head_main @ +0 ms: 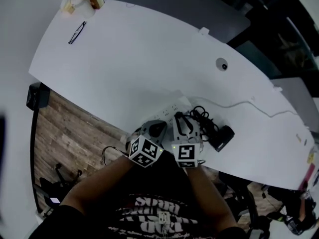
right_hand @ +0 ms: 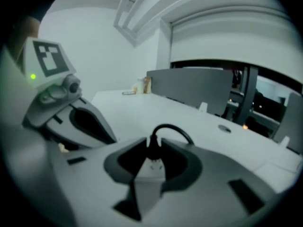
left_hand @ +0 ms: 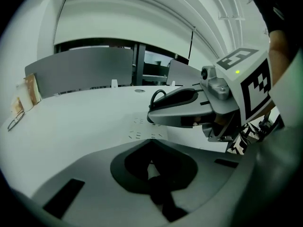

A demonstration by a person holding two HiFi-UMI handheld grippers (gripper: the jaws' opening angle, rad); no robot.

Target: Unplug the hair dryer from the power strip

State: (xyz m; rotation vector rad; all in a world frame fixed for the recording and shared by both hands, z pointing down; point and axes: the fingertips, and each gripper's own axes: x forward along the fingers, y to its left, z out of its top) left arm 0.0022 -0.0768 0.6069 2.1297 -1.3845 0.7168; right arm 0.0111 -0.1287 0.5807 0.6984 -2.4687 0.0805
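Power strip (head_main: 167, 112) lies on the white table (head_main: 124, 59) close to its near edge, its long axis running from near-left to far-right in the head view. The hair dryer (head_main: 223, 137) sits just right of it, with the cord (head_main: 202, 116) bunched between the two. My right gripper (head_main: 185, 126) is the one on the job. In the right gripper view the black plug (right_hand: 153, 148) stands dead ahead between the jaws, which look clamped round it, and the white of the strip shows under it. The cord loops up and off to the right. My left gripper (head_main: 152, 129) sits just beside the right one, at the strip's near-left end. In the left gripper view its jaws look drawn together, with only a sliver of white in the gap, and I can't say they pinch anything. The socket slots lie just ahead of its tips. The plug still looks seated, so unplugging isn't done. My read is that the pull has to go straight up off the strip's face, along the plug's own axis and not along the strip. The right hand is nearer, and the left is placed to pin the strip down. The risk is the strip lifting with the plug.
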